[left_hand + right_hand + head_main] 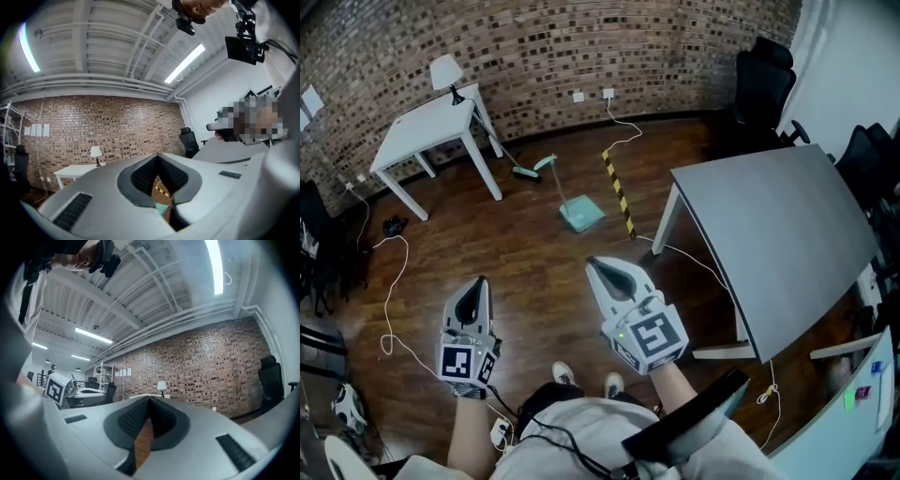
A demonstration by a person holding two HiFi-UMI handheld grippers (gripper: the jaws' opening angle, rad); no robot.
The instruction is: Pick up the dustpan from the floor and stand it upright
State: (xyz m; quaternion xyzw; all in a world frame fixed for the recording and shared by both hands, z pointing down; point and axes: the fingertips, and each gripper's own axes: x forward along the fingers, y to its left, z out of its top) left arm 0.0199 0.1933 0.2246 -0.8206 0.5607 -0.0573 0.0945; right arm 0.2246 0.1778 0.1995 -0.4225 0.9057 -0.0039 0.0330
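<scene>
The teal dustpan [581, 215] lies flat on the wooden floor in the middle of the head view, its long handle [553, 180] running up and to the left. Both grippers hang well short of it, near the person's body. My left gripper [475, 284] is shut and empty, pointing toward the dustpan. My right gripper [599, 266] is also shut with nothing in it. In the left gripper view a corner of the teal dustpan [162, 209] shows low in the slit behind the closed gripper tips [158, 157]. The right gripper view shows only floor behind its closed gripper tips [149, 400].
A small teal brush [524, 172] lies left of the dustpan handle. A yellow-black striped strip [619, 192] runs along the floor to its right. A grey table [773, 234] stands at the right, a white table [431, 128] with a lamp [446, 73] at the far left. Cables [392, 281] trail across the floor.
</scene>
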